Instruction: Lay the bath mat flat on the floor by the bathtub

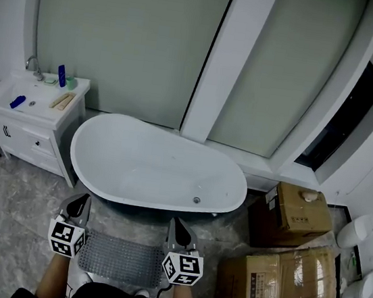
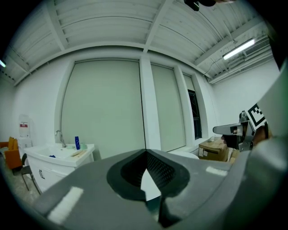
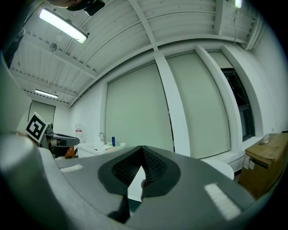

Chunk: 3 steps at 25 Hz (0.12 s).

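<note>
In the head view the mat (image 1: 121, 259) lies spread flat on the marbled floor (image 1: 11, 190) at the bottom centre of the frame, its long side running along the near side of the tub (image 1: 151, 161). It is grey and studded, and sits close to the tub's dark base.

The left gripper (image 1: 78, 204) is over the mat's left end and the right gripper (image 1: 179, 229) over its right end, both pointing up the frame toward the tub. Each gripper's own view shows its jaws brought together at the tips – left gripper (image 2: 146, 152), right gripper (image 3: 141, 148) – with nothing clamped between them. Only a small pale triangle of background shows behind the closed tips. Whether either gripper touches the mat cannot be told from above.

The tub is a white oval filling the middle of the head view, with a drain (image 1: 196, 199) toward its lower right. A white vanity (image 1: 38, 139) stands at the left edge, touching or just beside the tub's left end; a faucet (image 1: 34, 63) and a blue bottle (image 1: 61, 75) are on top of it. Two cardboard boxes – one (image 1: 297, 214) right of the tub, another (image 1: 278, 283) below it in the frame – sit at the lower right. Pale window panels (image 1: 133, 36) fill the wall behind the tub.
</note>
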Tool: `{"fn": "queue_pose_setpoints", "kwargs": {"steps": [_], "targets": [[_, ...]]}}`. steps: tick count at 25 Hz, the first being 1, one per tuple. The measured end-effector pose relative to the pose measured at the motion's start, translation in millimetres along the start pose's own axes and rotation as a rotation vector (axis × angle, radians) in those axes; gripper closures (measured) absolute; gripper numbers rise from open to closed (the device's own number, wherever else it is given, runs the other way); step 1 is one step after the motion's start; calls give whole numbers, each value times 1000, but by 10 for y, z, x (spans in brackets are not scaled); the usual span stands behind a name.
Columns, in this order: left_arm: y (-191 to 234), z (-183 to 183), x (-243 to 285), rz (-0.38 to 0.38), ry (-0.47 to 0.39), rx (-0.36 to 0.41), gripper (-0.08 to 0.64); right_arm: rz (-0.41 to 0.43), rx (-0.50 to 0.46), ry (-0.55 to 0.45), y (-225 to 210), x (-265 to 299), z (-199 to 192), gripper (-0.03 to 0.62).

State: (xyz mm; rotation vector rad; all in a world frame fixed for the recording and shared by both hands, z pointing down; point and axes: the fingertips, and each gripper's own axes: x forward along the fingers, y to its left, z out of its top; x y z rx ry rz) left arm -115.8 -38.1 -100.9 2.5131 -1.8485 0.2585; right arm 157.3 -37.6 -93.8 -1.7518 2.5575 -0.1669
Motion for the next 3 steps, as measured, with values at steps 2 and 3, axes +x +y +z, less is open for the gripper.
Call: {"fn": "queue_pose_setpoints", "kwargs": {"steps": [2, 3], "targets": [[-13, 4, 18, 10, -5, 4, 558, 4, -7, 1, -31, 17, 7, 569], [-17, 5, 27, 15, -7, 5, 560, 6, -11, 1, -44, 27, 11, 569]]}}
